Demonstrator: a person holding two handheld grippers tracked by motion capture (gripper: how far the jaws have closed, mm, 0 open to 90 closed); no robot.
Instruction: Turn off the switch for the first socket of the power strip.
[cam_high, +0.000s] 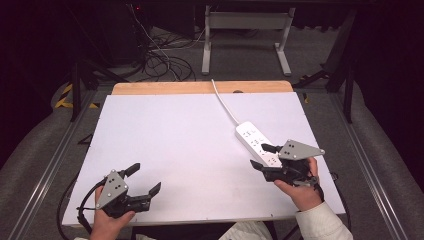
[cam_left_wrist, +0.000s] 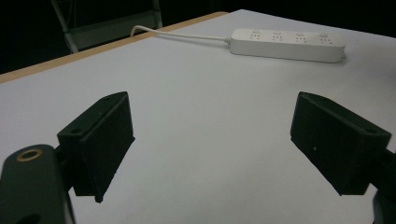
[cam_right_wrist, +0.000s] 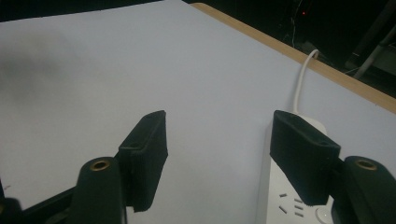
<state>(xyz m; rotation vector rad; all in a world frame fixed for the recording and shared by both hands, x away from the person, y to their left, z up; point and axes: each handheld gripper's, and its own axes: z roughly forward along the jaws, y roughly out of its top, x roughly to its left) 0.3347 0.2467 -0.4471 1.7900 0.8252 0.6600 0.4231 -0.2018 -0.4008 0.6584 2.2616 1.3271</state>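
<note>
Fingers: my right gripper (cam_high: 261, 156) partly open, empty, over the strip's near end; left gripper (cam_high: 146, 178) wide, empty, resting on the table (cam_high: 175, 130) | thing: strip (cam_high: 256, 141) flat at right, cord trailing back | step: approach; next: lower and straddle its sides squarely

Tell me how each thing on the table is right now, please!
power strip: lying flat on the white table, nothing plugged into the sockets that show, its white cord running off the far edge.
left gripper: open, holding nothing, low over the table's near left corner.
right gripper: open, no pad pressing on anything, by the power strip's near end, one jaw above the strip.
</note>
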